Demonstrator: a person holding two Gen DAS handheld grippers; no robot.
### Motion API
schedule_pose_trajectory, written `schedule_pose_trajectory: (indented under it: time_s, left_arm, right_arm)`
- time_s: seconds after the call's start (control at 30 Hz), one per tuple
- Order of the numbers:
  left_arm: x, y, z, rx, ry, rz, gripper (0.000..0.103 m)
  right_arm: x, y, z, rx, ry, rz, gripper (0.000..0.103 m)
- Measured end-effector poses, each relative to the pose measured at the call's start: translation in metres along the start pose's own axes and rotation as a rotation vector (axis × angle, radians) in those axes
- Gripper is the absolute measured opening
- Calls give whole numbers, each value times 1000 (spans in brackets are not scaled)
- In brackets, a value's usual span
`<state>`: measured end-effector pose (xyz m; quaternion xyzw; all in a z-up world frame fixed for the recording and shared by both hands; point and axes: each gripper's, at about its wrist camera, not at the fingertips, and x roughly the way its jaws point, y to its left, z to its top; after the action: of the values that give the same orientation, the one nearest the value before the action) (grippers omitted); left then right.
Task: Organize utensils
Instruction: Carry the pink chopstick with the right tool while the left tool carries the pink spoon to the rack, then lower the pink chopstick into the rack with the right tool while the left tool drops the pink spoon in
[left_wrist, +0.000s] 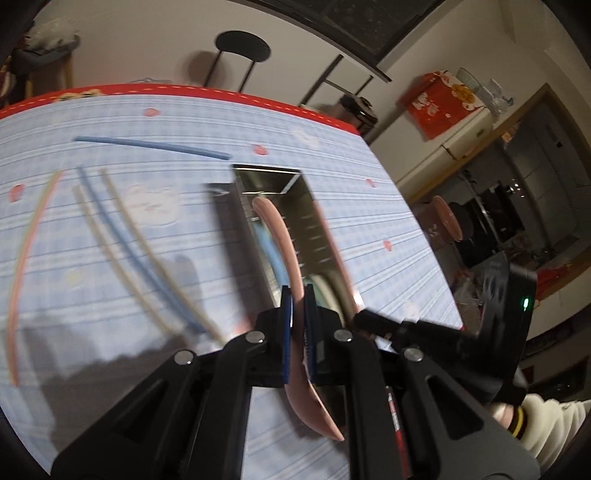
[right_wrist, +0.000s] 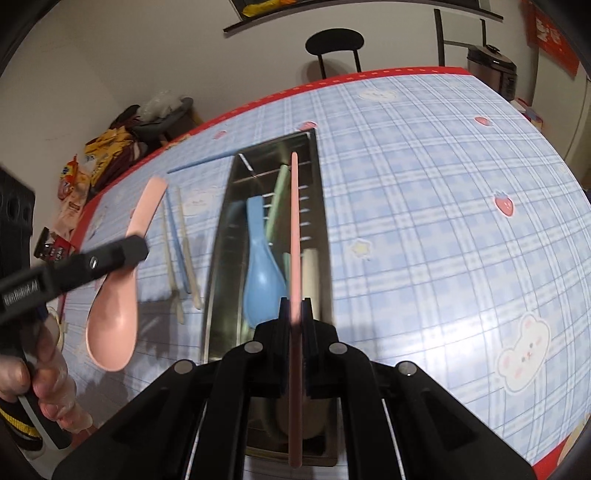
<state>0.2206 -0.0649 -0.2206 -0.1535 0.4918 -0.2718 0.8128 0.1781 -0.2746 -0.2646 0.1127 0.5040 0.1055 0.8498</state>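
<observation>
**Two utensils held over the tray**

Left gripper (left_wrist: 299, 325) fingers clamp a pink plastic spoon (left_wrist: 284, 258); right gripper (right_wrist: 295, 321) fingers pinch a pink chopstick (right_wrist: 294, 221), both above the steel tray (right_wrist: 221, 236) at frame centre. Next, probably: lower and release.

Right of the metal tray (right_wrist: 221, 236), the checked tablecloth (right_wrist: 424, 221) lies bare to its red edge. Left of the tray, loose chopsticks (right_wrist: 183, 243) crowd the cloth, apparently five or six through blur. Inside the tray, a blue spoon (right_wrist: 260, 280) and green chopstick (right_wrist: 277, 199) fill the floor.
</observation>
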Motion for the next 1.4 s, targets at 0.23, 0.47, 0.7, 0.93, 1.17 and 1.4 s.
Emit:
schedule_pose_trajectory:
  time_s: [0.23, 0.47, 0.7, 0.93, 1.17, 1.4]
  left_arm:
    - [42, -7, 23, -8, 27, 0, 10]
    - [64, 3, 43, -47, 38, 48, 10]
    - [79, 7, 51, -52, 56, 74, 10]
    - [84, 4, 54, -50, 62, 60, 15]
    - [45, 5, 66, -22, -8, 59, 53]
    - [-16, 23, 69, -11, -75, 80, 81]
  right_arm:
    - [9, -3, 6, -13, 8, -19, 6]
    - [13, -3, 12, -26, 16, -23, 6]
    - [14, -4, 11, -24, 17, -13, 6]
    - [15, -5, 8, -11, 16, -9, 7]
    - [-2, 0, 11, 3, -31, 18, 48]
    - [-20, 10, 18, 0, -83, 13, 80]
